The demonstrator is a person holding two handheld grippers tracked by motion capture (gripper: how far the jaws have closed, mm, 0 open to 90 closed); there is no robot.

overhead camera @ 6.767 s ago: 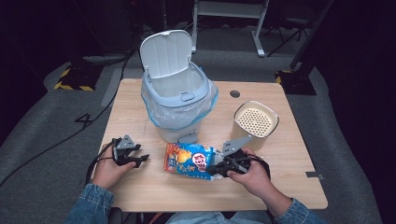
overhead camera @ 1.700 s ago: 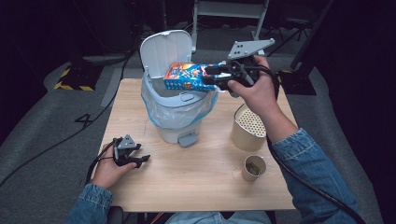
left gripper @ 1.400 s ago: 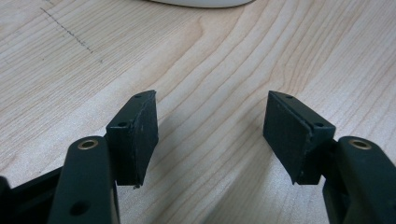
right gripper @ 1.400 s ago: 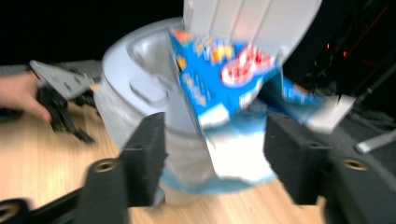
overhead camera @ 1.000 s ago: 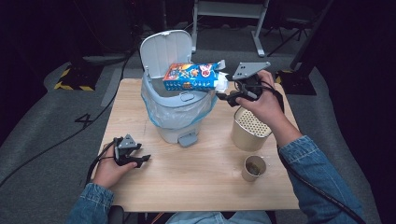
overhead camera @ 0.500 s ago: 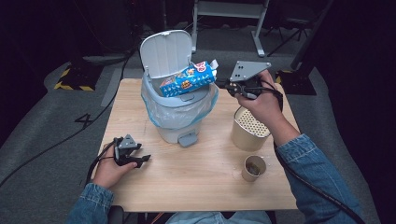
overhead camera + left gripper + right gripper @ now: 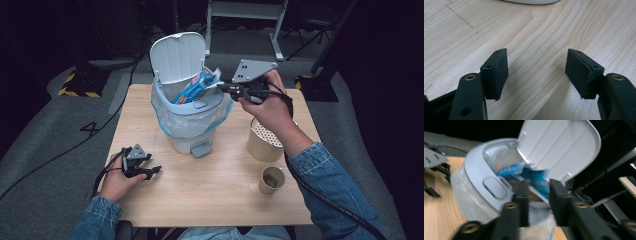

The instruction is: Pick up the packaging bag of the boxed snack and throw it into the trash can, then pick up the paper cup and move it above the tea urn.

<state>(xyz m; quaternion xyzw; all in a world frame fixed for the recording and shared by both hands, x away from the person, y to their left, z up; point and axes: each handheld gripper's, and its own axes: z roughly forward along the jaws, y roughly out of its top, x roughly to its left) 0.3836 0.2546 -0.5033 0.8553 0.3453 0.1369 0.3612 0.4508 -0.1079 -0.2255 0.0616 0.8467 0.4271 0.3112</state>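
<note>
The blue snack bag (image 7: 196,86) lies tilted inside the open mouth of the grey pedal bin (image 7: 192,112), its upper end poking above the rim at about 1 o'clock from the bin's centre, below the raised lid (image 7: 178,57). A clear plastic liner (image 7: 192,122) is folded over the bin's rim and hangs down its sides.

Your right gripper (image 7: 227,88) sits at 3 o'clock of the bin, just beside the bag's upper end. Its jaws have just been opening, and in the high view they look clear of the bag. The right gripper view is blurred; there the bag (image 7: 534,178) shows beyond the jaws, standing a little apart, and whether they touch it cannot be told.

Your left gripper (image 7: 150,171) rests on the tabletop (image 7: 210,200) at 7 o'clock of the bin. The left gripper view shows what the high view does not: its pads (image 7: 499,72) spread wide with bare wood between them.

At 4 o'clock of the bin stands a tan cylinder with a perforated top (image 7: 264,142), and nearer you a small paper cup (image 7: 271,180) with something dark inside.
</note>
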